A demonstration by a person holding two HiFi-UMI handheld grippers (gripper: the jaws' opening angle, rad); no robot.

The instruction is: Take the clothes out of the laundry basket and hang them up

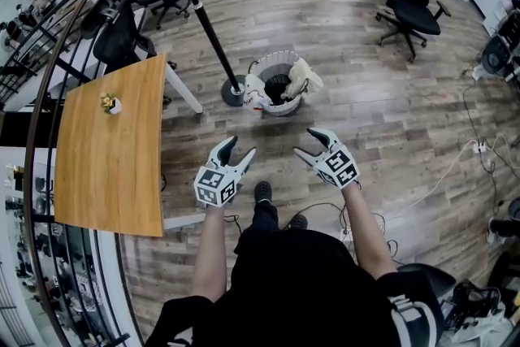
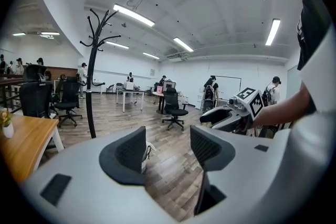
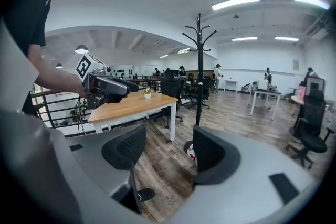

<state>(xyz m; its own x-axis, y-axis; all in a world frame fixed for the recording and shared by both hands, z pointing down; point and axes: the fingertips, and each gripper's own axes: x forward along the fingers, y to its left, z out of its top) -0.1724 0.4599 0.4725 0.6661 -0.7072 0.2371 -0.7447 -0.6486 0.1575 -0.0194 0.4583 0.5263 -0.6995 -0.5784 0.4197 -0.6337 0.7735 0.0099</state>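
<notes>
Square-marked left tongs (image 1: 241, 145), right tongs (image 1: 304, 141), agape

This is an open-plan office: ahead of the left claw (image 2: 168, 136) swivel chairs (image 2: 173, 107), white desks (image 2: 131, 96), people (image 2: 211, 89) and a whiteboard (image 2: 228, 84) sit under strip lights (image 2: 134, 14), while a wooden table (image 3: 131, 105) stands left of the right claw (image 3: 169, 136) and a coat stand (image 3: 199, 60) ahead of it on plank floor (image 3: 163, 168).
</notes>
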